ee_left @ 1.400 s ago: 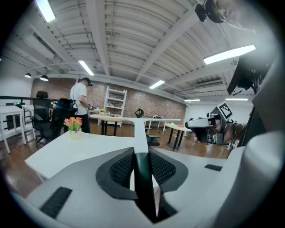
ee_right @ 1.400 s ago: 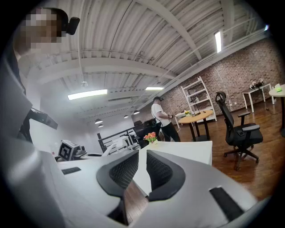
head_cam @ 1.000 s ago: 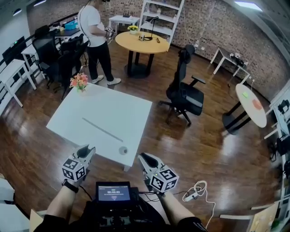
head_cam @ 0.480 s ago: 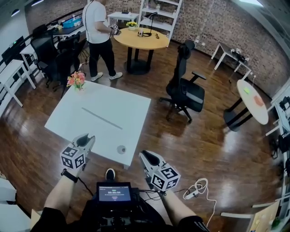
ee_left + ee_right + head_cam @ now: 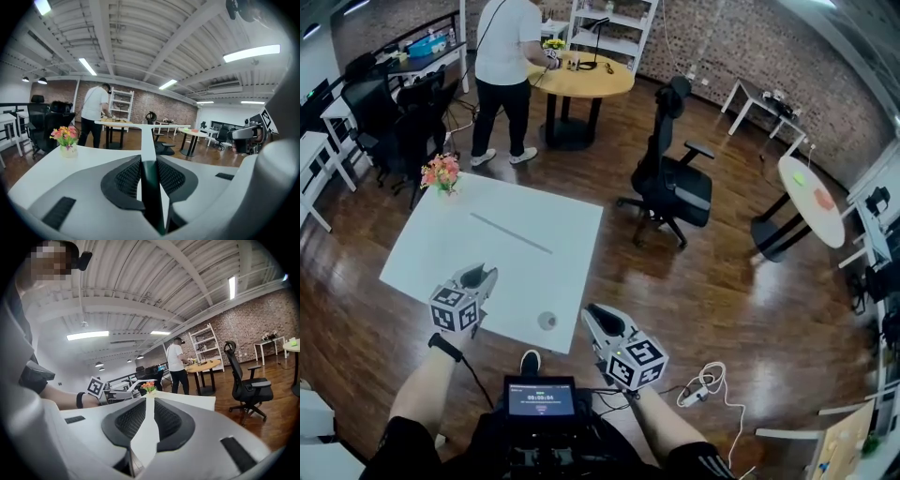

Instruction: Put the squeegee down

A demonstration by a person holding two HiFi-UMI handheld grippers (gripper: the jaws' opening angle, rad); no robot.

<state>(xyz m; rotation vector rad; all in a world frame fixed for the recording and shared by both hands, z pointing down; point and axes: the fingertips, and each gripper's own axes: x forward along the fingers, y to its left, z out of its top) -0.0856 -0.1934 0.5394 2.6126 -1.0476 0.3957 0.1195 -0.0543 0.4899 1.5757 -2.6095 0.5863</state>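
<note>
Square coded markers [image 5: 453,312] on left gripper [image 5: 474,274], right gripper [image 5: 593,315]; screen [image 5: 541,398] unreadable.

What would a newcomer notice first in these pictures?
The big white table fills the left middle of the head view, with a pink flower bouquet at its far corner and a long thin strip lying across its top. Right of it stands a black office chair; behind, a person stands at a round wooden table.
</note>
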